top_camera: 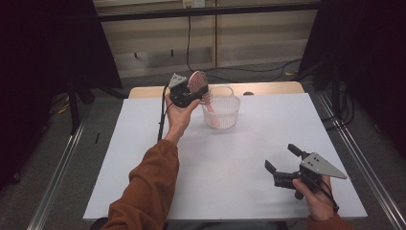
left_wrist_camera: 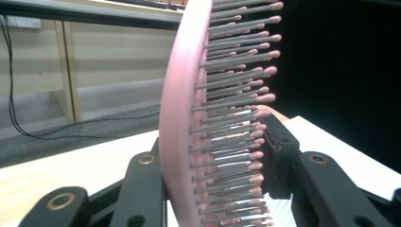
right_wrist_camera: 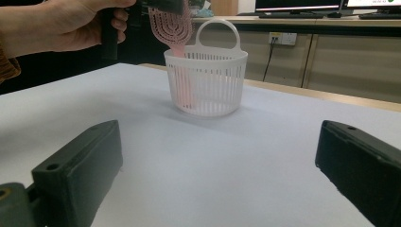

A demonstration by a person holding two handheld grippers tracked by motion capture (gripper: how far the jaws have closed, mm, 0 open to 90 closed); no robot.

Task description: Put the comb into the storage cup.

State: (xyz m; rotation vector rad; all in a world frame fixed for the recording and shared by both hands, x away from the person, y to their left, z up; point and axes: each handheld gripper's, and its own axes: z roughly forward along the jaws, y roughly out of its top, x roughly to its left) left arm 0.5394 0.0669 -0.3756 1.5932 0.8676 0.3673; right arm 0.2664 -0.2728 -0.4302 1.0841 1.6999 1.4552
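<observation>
- One pink hairbrush [top_camera: 197, 80] is seen, clamped by its head between the jaws of the left gripper [top_camera: 191, 91], which is held up above the far part of the table [top_camera: 143, 158].
- The long axis of the hairbrush runs close to upright, slightly tilted: the oval head is at the top, and the handle points down into the white basket [top_camera: 221, 112].
- In the left gripper view the hairbrush [left_wrist_camera: 182, 118] is seen edge-on, its curved pink back turned to one jaw and its grey, pink-tipped bristles pointing sideways at the other (the jaws are pressed in on the head from both sides).
- In the right gripper view the slotted back of the brush head [right_wrist_camera: 171, 26] is seen above the rim of the basket [right_wrist_camera: 208, 85], and the handle is made out through the slatted wall, reaching down towards the basket floor.
- One basket is counted: round, slatted, with a single hoop handle standing upright, and set on the far middle of the table, just to the right of the left gripper.
- Two grippers are counted, one in each hand.
- The right gripper [top_camera: 282, 165] is held low over the near right part of the table, well apart from the basket, with its jaws spread wide and nothing between them (they are pointed towards the basket).
- In the right gripper view its two black jaws are seen far apart at the bottom corners, over the bare white table [right_wrist_camera: 213, 161].
</observation>
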